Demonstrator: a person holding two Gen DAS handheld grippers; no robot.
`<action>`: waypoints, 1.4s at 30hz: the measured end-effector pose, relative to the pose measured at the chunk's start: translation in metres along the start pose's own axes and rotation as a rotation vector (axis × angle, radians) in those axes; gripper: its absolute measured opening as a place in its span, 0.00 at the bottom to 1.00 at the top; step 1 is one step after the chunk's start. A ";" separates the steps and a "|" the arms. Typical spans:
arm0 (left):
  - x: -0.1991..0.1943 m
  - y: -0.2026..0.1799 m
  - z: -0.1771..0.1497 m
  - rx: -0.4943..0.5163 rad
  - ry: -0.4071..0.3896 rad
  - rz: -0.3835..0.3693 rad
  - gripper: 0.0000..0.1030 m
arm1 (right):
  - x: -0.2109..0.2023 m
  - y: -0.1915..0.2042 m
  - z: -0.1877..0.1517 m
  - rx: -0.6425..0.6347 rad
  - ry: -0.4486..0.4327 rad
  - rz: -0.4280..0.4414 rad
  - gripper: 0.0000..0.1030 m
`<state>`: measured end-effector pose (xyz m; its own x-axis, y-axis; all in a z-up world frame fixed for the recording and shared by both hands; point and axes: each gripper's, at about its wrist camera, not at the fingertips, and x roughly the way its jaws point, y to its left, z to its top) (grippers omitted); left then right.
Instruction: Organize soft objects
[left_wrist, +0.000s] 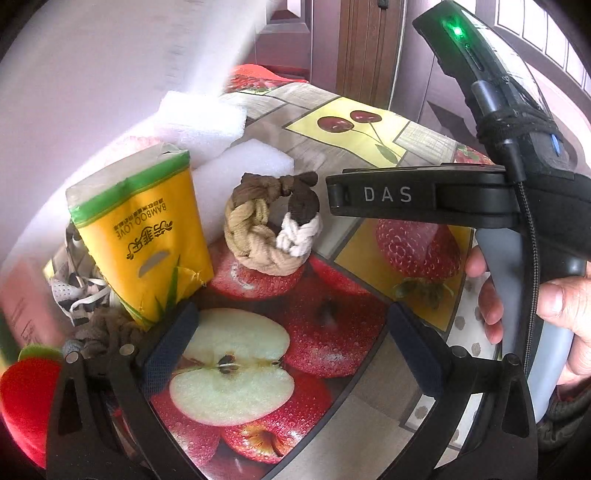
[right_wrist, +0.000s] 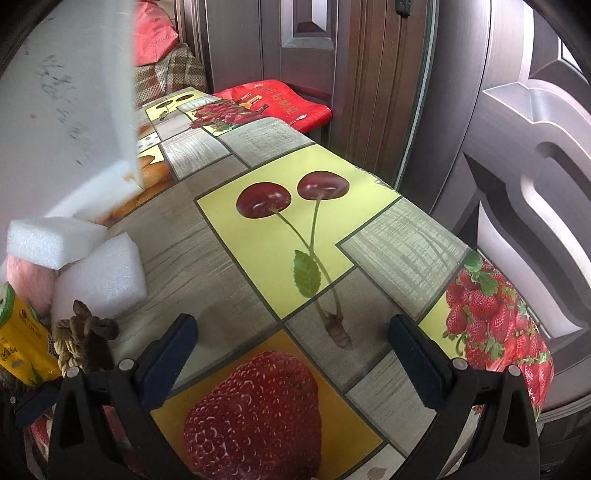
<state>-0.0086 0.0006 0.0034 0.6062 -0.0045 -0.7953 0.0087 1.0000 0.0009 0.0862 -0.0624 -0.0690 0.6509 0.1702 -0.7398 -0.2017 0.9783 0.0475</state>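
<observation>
Left gripper (left_wrist: 291, 354) hovering spread over fruit-print oilcloth table (left_wrist: 332, 325), gripping nothing. Right gripper (right_wrist: 291, 358) likewise spread, empty. Braided brown-tan-white rope ring (left_wrist: 271, 225) sitting just ahead, beside yellow tissue pack (left_wrist: 142, 236), white foam blocks (left_wrist: 240, 173) behind. Looks like reaching step; next probably closing in on ring.

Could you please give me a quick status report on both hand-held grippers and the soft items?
Left hand-held gripper open, empty. Right hand-held gripper open, empty. Braided brown-and-white rope ring ahead of left, beside yellow tissue pack and white foam blocks. Nothing blocking.
</observation>
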 end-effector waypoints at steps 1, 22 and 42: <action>0.000 0.000 0.000 0.000 0.000 0.000 0.99 | 0.000 0.000 0.000 0.001 0.000 0.000 1.00; 0.000 0.000 0.000 0.000 0.000 -0.001 0.99 | 0.000 0.002 0.000 -0.006 -0.001 0.006 1.00; 0.003 -0.001 0.001 0.003 0.001 -0.003 0.99 | -0.001 0.001 -0.003 -0.009 -0.004 0.014 1.00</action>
<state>-0.0060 -0.0004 0.0021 0.6057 -0.0077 -0.7956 0.0129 0.9999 0.0002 0.0838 -0.0621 -0.0702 0.6511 0.1843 -0.7363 -0.2174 0.9747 0.0517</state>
